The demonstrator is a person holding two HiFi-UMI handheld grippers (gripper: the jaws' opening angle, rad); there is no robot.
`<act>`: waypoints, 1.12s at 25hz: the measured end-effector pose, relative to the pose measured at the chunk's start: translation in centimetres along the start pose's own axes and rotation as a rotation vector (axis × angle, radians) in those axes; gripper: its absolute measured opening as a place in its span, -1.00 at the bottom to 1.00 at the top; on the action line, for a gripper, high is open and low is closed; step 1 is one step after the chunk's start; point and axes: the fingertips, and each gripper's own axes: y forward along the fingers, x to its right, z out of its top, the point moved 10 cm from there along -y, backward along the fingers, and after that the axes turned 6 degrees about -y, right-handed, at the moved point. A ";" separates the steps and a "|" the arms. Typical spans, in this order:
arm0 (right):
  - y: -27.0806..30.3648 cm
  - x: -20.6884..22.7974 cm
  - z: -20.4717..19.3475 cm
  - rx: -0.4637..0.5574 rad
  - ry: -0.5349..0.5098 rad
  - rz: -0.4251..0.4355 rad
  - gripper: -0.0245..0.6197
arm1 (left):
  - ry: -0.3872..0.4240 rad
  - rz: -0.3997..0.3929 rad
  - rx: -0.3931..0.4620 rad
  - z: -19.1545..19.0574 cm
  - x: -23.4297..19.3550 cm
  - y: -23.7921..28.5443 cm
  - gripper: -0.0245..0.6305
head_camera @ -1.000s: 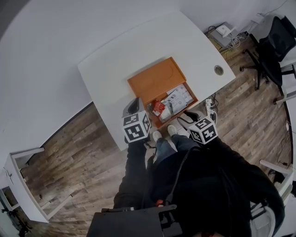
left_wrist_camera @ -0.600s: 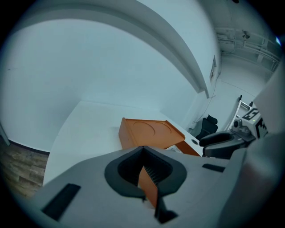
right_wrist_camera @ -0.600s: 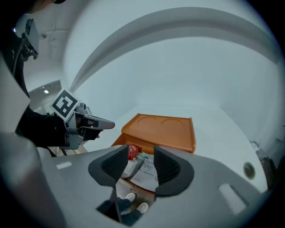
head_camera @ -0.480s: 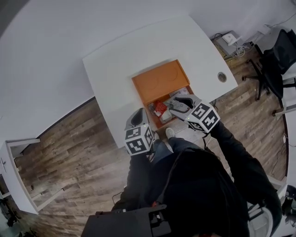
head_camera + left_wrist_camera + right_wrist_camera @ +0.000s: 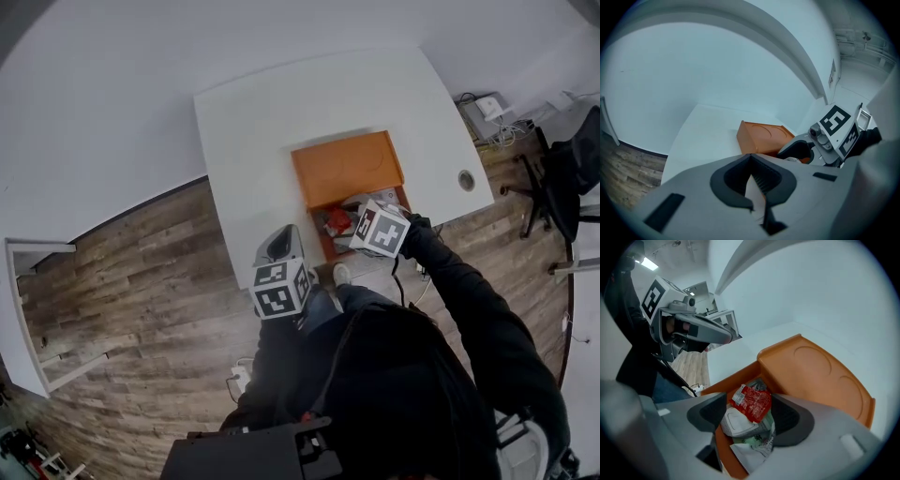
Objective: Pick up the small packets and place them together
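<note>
An orange tray [image 5: 345, 169] sits on the white table [image 5: 262, 141], with the small packets piled at its near end. In the right gripper view a red packet [image 5: 752, 403] lies on top of a white packet [image 5: 737, 423] and a green-and-white packet [image 5: 757, 446]. My right gripper [image 5: 751, 412] hangs over this pile, pointing steeply down. Its jaws have just been opening and stand wide on either side of the packets, pressing on none. My left gripper [image 5: 281, 246] waits at the table's near edge, left of the tray. Its jaws [image 5: 751, 161] meet at the tips and hold nothing.
The tray's far half is a raised orange lid [image 5: 820, 376]. A round cable hole [image 5: 466, 179] is near the table's right corner. On the wooden floor are cables and a box [image 5: 489, 108], an office chair [image 5: 572, 169] and a white shelf [image 5: 28, 319].
My right gripper swung from beyond the table's near edge to above the packets in the tray and rolled over. The left gripper shifted slightly along the near edge.
</note>
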 end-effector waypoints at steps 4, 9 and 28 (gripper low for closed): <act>1.9 0.2 0.5 -0.060 -0.051 0.011 -0.07 | -0.023 0.022 0.006 -0.2 -0.9 -0.5 -0.93; 3.4 -0.1 0.7 -0.103 -0.096 -0.018 -0.08 | -0.040 0.041 0.011 -0.4 -1.8 -0.7 -0.93; 0.6 -1.1 0.0 -0.110 -0.182 -0.166 -0.49 | -0.039 0.045 0.006 -0.9 -1.3 -0.9 -0.93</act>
